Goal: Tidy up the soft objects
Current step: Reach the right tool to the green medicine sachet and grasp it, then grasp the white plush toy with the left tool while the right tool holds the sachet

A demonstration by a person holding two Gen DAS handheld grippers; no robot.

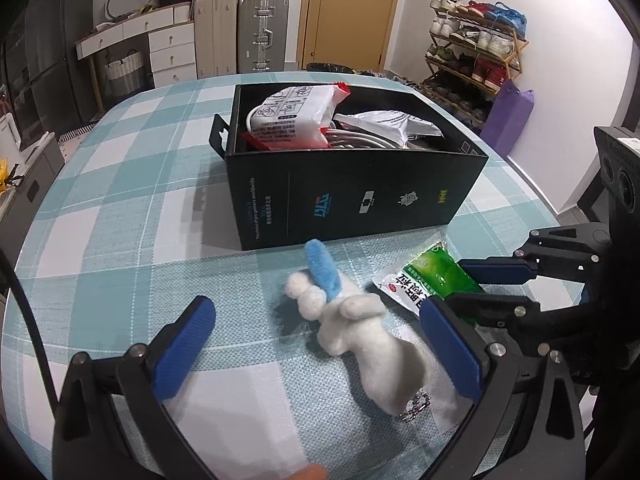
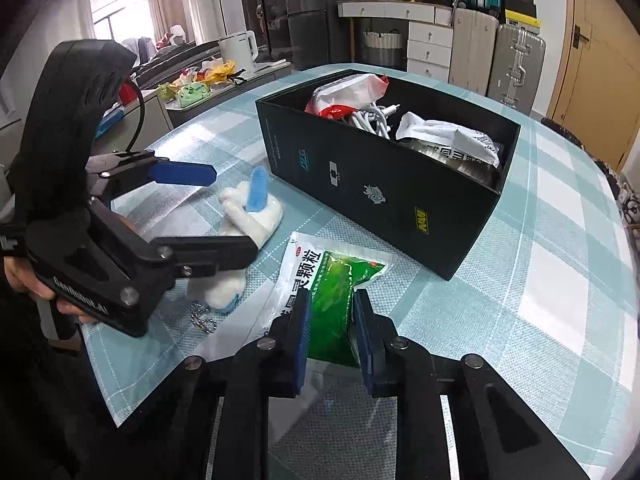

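A white plush toy with a blue ear and a bead chain lies on the checked tablecloth. My left gripper is open, its blue pads standing wide on either side of the toy. To the right lies a green and white sachet. My right gripper is shut on the sachet, whose green end bulges between the pads. Behind both stands a black box holding packets and a white cable.
The table has bare cloth left of the box. Suitcases, a white drawer unit and a door stand behind the table, a shoe rack at the right. A side counter with a kettle lies far left.
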